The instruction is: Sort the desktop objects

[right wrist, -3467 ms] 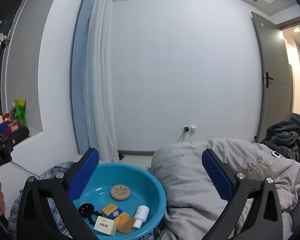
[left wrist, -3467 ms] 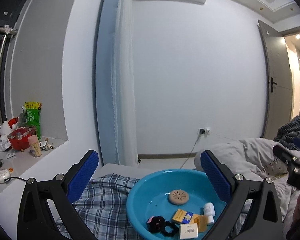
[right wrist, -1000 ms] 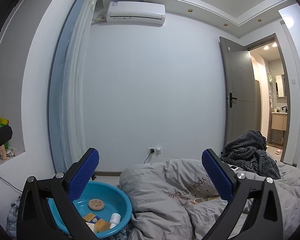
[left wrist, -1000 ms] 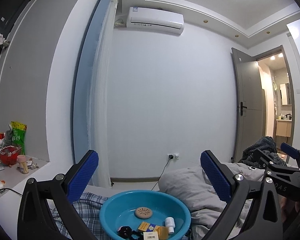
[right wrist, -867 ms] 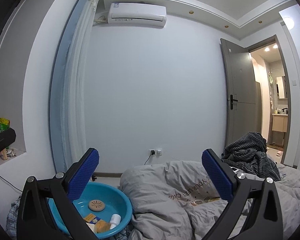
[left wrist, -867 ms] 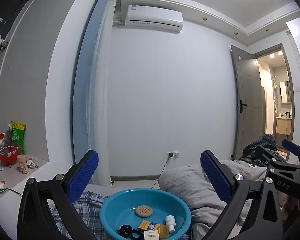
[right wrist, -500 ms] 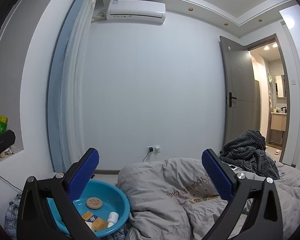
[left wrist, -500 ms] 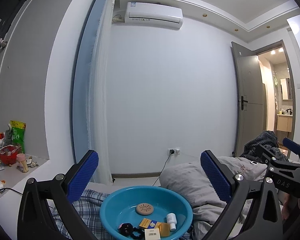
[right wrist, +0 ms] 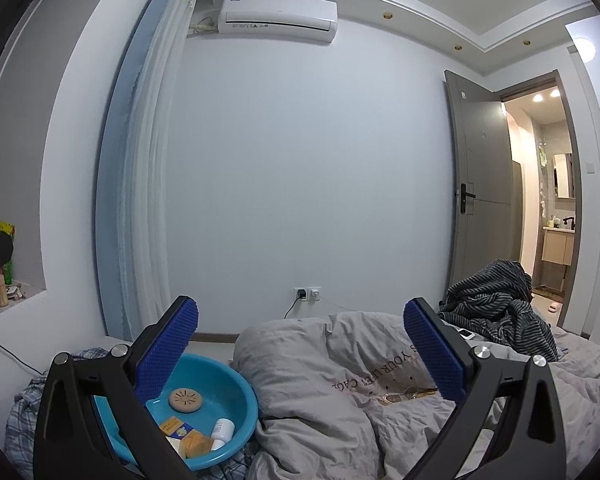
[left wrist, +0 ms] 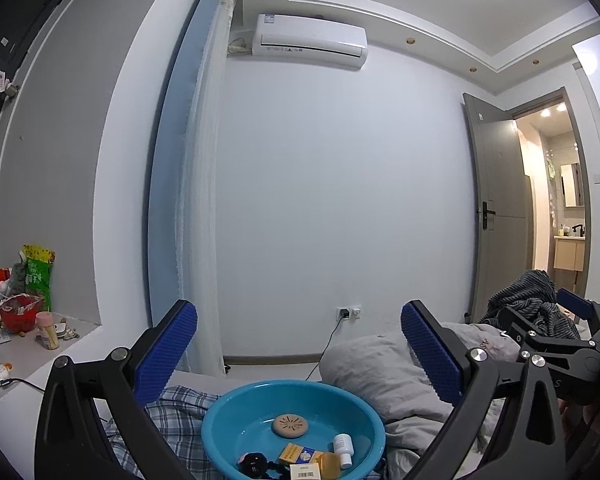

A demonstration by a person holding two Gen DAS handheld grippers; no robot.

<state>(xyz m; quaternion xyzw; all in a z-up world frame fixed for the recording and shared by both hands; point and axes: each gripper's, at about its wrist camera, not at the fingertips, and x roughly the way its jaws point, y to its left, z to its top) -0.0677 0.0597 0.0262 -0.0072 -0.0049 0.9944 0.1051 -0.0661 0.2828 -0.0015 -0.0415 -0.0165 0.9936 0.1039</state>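
Note:
A blue basin (left wrist: pixel 220 420) sits on the bed, low in both views, its rim also showing in the right wrist view (right wrist: pixel 249 400). In it lie a round tan disc (left wrist: pixel 290 426), a white bottle (left wrist: pixel 343 449), a yellow-blue box (left wrist: pixel 298 453), an amber block (left wrist: pixel 328 462), a barcode box (left wrist: pixel 305 471) and a black item (left wrist: pixel 252 463). My left gripper (left wrist: pixel 300 344) hangs open above and behind the basin, holding nothing. My right gripper (right wrist: pixel 302 344) is open over the grey duvet, with the basin under its left finger.
A crumpled grey duvet (right wrist: pixel 360 380) fills the bed to the right, with a striped garment (right wrist: pixel 496 304) behind it. Plaid cloth (left wrist: pixel 180 420) lies left of the basin. The window ledge (left wrist: pixel 28 360) holds a red bowl (left wrist: pixel 18 312) and clutter. An open door (left wrist: pixel 500 220) stands at the right.
Since 3.5 s ago both grippers have drawn back and up, so the basin looks smaller and lower. Over the last second there is only slight drift. Both stay open.

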